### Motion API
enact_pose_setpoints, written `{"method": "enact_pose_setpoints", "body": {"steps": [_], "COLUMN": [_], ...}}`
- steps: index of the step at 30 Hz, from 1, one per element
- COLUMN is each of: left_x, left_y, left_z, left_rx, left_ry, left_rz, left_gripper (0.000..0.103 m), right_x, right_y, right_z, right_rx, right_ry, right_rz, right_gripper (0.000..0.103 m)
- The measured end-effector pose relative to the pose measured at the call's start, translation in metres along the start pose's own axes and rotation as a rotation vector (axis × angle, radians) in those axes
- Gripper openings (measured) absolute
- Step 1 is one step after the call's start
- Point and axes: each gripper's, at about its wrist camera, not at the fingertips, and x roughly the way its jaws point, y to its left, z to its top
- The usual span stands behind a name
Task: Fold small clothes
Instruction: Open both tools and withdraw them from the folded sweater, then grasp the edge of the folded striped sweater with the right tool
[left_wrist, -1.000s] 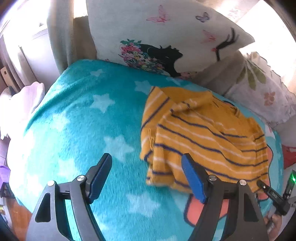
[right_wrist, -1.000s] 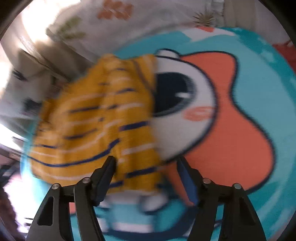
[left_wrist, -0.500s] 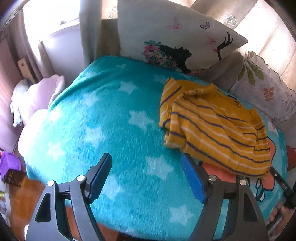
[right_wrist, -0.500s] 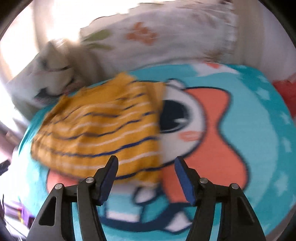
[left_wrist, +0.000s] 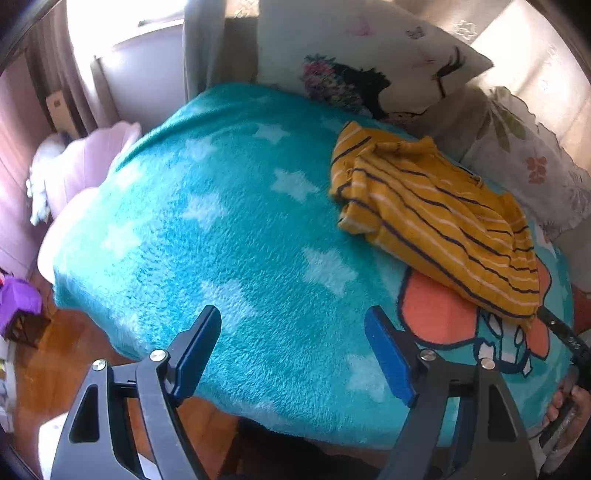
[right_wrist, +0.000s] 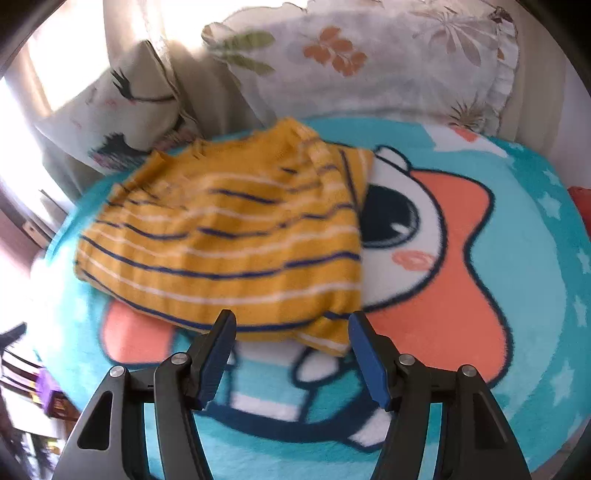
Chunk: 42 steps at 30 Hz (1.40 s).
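A small yellow shirt with navy and white stripes lies folded on the teal star blanket, toward the pillows; it also shows in the right wrist view. My left gripper is open and empty, raised over the blanket's near edge, well away from the shirt. My right gripper is open and empty, just short of the shirt's near hem, over the cartoon print. The right gripper's tip shows at the left wrist view's right edge.
A butterfly-print pillow and a floral pillow stand behind the shirt. A pink cushion lies off the blanket's left side. A wooden floor and a purple object are below the edge.
Both grippers have drawn back and up from the shirt, which stays folded on the blanket. The views widen; the left one now shows the blanket's edge and the floor.
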Motion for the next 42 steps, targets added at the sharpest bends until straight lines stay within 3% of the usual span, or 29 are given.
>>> {"method": "enact_pose_setpoints", "body": {"steps": [3,8,17,25,27,30,33,36,39,42], "left_x": [0.011,0.025,0.052,0.072,0.075,0.076,0.076,0.081,0.087,0.089], "left_y": [0.005,0.013,0.068,0.11,0.115,0.119,0.119,0.118,0.115,0.112], "left_z": [0.005,0.021,0.051,0.067,0.069,0.071,0.071,0.073,0.076,0.08], "left_rx": [-0.006,0.052,0.095,0.105,0.109,0.112,0.116,0.108,0.105,0.121], "left_ry": [0.013,0.011,0.053,0.107,0.116,0.119,0.117,0.13,0.144,0.142], "left_rz": [-0.039,-0.077,-0.097,-0.083,-0.08,-0.092,-0.106,-0.127,-0.142,-0.152], "left_gripper": [0.079,0.079,0.079,0.079,0.079,0.079,0.079,0.079,0.079,0.079], "right_x": [-0.003,0.031,0.116,0.221,0.233,0.232,0.212,0.191,0.186,0.194], "right_y": [0.023,0.08,0.217,0.294,0.308,0.313,0.31,0.311,0.316,0.325], "right_z": [0.009,0.023,0.106,0.16,0.171,0.183,0.186,0.175,0.153,0.128], "right_rx": [-0.011,-0.021,-0.119,-0.265,-0.32,-0.294,-0.236,-0.2,-0.181,-0.185], "right_ry": [0.008,0.068,0.049,0.166,0.169,0.179,0.161,0.173,0.242,0.285], "right_rz": [0.048,0.076,0.066,-0.078,-0.113,-0.078,-0.047,-0.014,0.039,0.018], "right_gripper": [0.067,0.066,0.066,0.066,0.066,0.066,0.066,0.073,0.075,0.077]}}
